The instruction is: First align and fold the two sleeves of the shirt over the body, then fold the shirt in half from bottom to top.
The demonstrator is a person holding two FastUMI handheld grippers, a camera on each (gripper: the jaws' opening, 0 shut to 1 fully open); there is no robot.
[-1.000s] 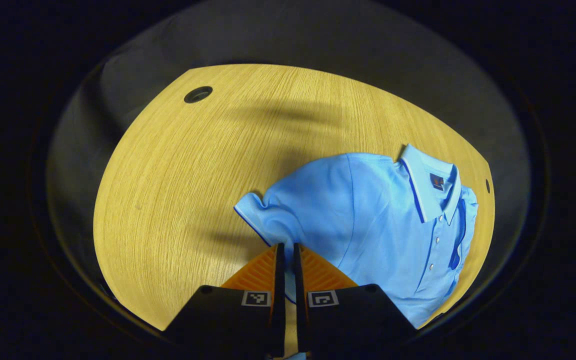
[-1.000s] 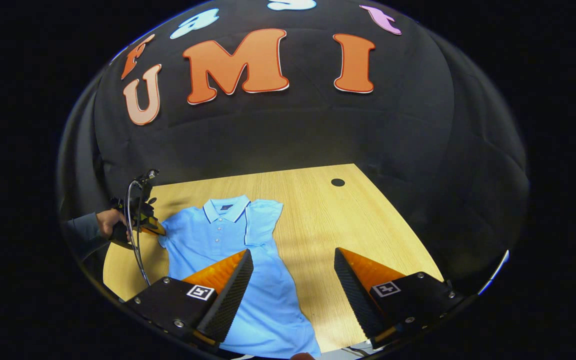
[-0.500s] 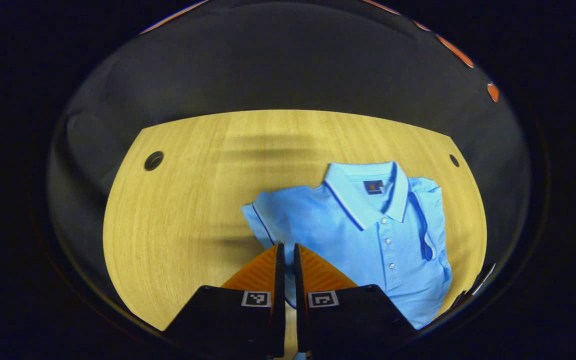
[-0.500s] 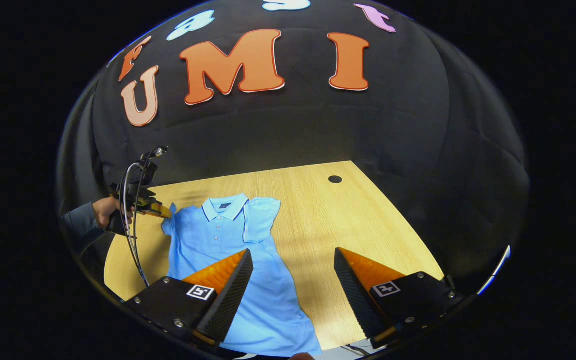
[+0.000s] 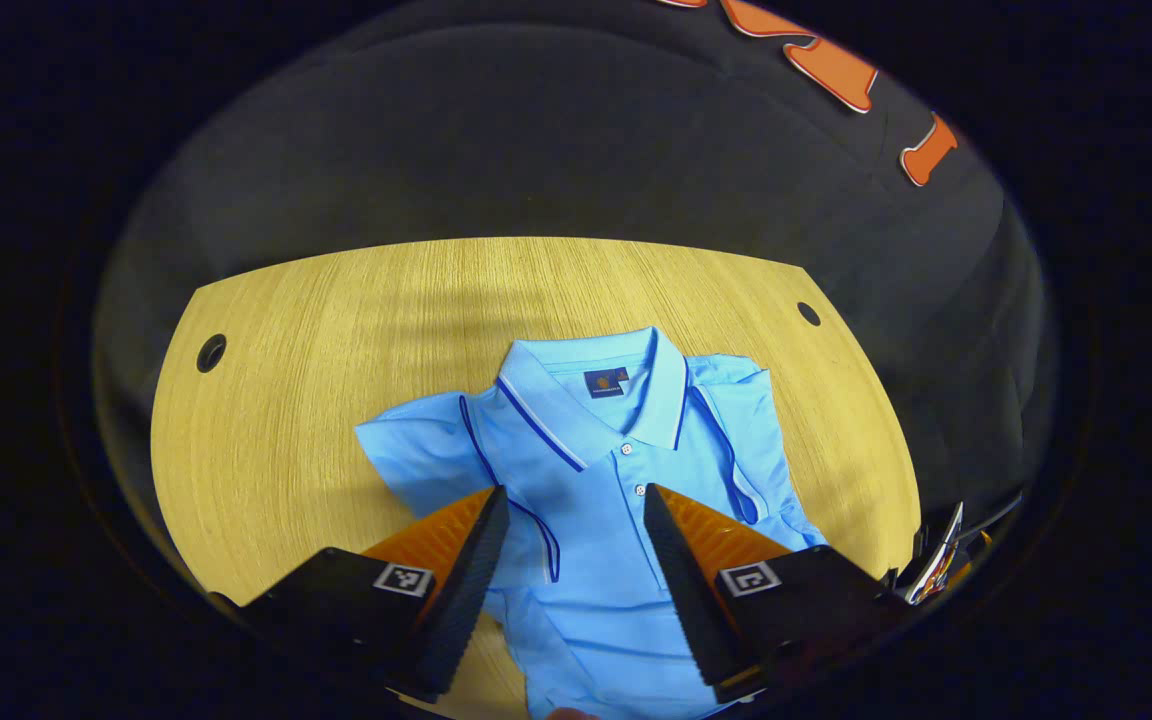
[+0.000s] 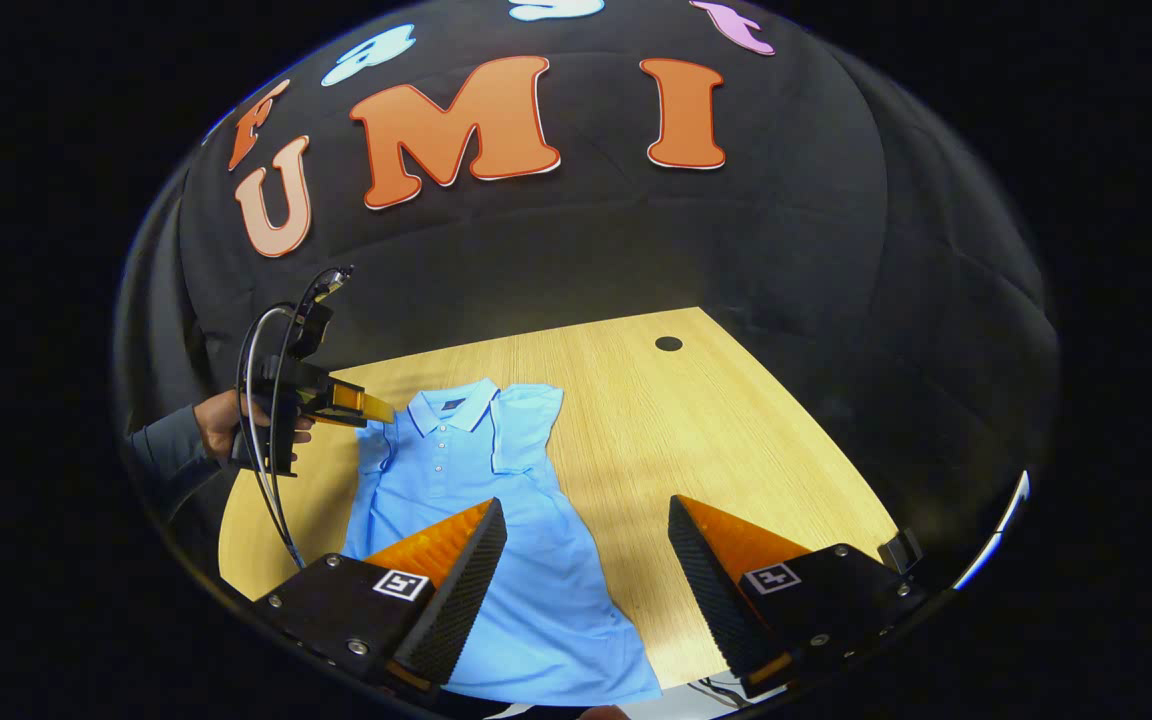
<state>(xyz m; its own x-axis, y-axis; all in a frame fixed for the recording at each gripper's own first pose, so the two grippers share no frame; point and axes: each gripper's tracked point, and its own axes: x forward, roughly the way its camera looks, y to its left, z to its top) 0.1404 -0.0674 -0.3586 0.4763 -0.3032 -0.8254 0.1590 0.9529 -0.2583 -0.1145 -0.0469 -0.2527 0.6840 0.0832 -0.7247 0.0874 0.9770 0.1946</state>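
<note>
Shirt (image 5: 626,560) lies flat, collar (image 5: 591,400) up toward booth wall, right under & ahead of left gripper (image 5: 566,570); in right gripper view it sits ahead-left of right gripper (image 6: 586,590), lower body passing under that gripper's left finger.

Progress, judged from the lie of things:
- Far-side sleeve (image 5: 736,430) lies folded over the body w/ trim edge running down the chest. Looks done.
- Near-side sleeve (image 5: 416,460) looks brought in partway: cuff trim lies on the chest just ahead of left gripper's left finger, but shoulder part bulges out over the counter (image 5: 336,320). May need tidying/aligning.
- Bottom-to-top fold not yet done; hem lies low, near right gripper, body at full length.

Grippers: left one spread wide, nothing between the fingers, hovering over the chest. Right one also spread, empty, above hem/counter edge. In right gripper view the left gripper shows farther off, hand (image 6: 221,425) holding it, beside the collar.

Left to do, prob: square up the sleeve, then grab hem corners & carry up to the collar.
</note>
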